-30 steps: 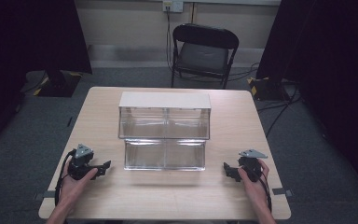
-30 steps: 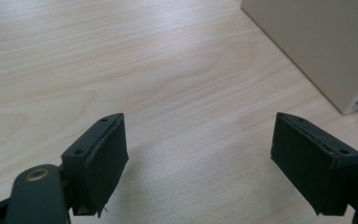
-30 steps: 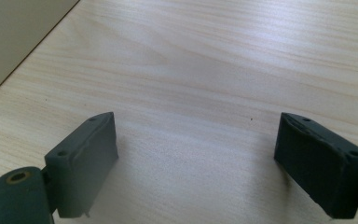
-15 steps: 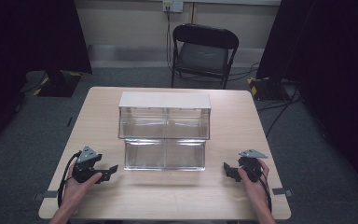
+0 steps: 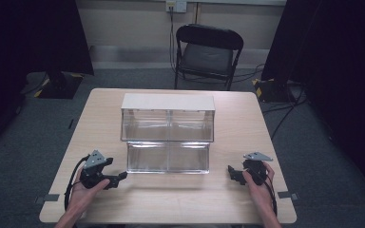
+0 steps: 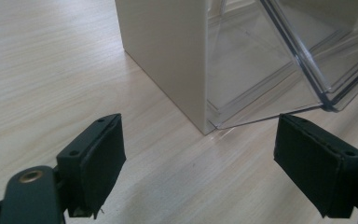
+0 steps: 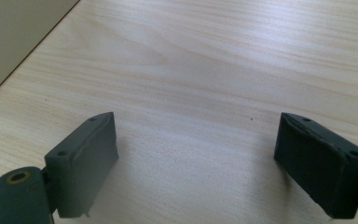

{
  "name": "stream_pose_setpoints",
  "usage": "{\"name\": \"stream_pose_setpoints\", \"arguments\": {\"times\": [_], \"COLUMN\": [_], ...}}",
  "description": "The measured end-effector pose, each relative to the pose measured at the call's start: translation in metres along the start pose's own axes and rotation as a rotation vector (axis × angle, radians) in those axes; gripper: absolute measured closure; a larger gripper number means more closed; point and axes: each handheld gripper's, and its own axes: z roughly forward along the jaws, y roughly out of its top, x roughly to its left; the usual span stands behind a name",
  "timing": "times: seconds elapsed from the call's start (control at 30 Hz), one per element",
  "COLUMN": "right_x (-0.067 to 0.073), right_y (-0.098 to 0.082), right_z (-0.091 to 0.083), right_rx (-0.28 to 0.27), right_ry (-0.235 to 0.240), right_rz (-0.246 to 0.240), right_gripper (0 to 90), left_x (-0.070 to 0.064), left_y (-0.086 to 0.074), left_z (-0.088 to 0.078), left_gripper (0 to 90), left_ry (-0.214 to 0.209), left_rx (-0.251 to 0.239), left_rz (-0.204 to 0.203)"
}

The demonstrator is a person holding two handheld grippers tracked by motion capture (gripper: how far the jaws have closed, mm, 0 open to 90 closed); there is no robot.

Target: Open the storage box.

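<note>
A clear two-tier bin unit [image 5: 167, 156] with a beige top [image 5: 167, 102] stands mid-table. My left gripper [image 5: 120, 177] lies on the table off its front left corner, pointing at it. In the left gripper view the jaws [image 6: 200, 163] stand apart with only bare table between them; they have just been opening. Ahead of them are the beige side panel [image 6: 168, 56] and a clear bin wall [image 6: 279, 60]. My right gripper [image 5: 232, 173] rests off the unit's front right corner, open [image 7: 196, 158] over bare wood. A hand holds each gripper.
The light wooden table [image 5: 247, 118] has bare room on both sides of the unit and along its front edge. A black folding chair [image 5: 208, 52] stands beyond the far edge. Cables run across the grey floor at the right.
My left gripper has shifted a little to the right, nearer the unit's front left corner. The right gripper has stayed where it was.
</note>
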Motion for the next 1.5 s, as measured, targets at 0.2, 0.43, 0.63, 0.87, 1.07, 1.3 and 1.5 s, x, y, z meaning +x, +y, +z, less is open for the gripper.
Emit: {"name": "stream_pose_setpoints", "arguments": {"times": [0.2, 0.43, 0.63, 0.87, 1.07, 1.3, 1.5], "right_x": [0.0, 0.0, 0.0, 0.0, 0.0, 0.0, 0.0], "right_y": [0.0, 0.0, 0.0, 0.0, 0.0, 0.0, 0.0], "right_z": [0.0, 0.0, 0.0, 0.0, 0.0, 0.0, 0.0], "right_rx": [0.0, 0.0, 0.0, 0.0, 0.0, 0.0, 0.0], "right_ry": [0.0, 0.0, 0.0, 0.0, 0.0, 0.0, 0.0], "right_rz": [0.0, 0.0, 0.0, 0.0, 0.0, 0.0, 0.0], "right_gripper": [12.4, 12.4, 12.4, 12.3, 12.4, 12.4, 12.4], "left_x": [-0.003, -0.011, -0.014, -0.02, -0.022, -0.025, -0.028], "left_y": [0.001, 0.004, 0.006, 0.011, 0.013, 0.014, 0.015], "left_z": [0.0, 0.004, 0.007, 0.012, 0.015, 0.019, 0.02], "left_gripper": [16.0, 16.0, 16.0, 15.6, 15.5, 14.9, 14.8], "left_ry": [-0.049, -0.063, -0.066, -0.058, -0.074, -0.085, -0.096], "left_rx": [0.013, 0.0, -0.005, -0.019, -0.023, -0.031, -0.04], "left_rz": [0.014, 0.034, 0.039, 0.056, 0.048, 0.032, 0.032]}}
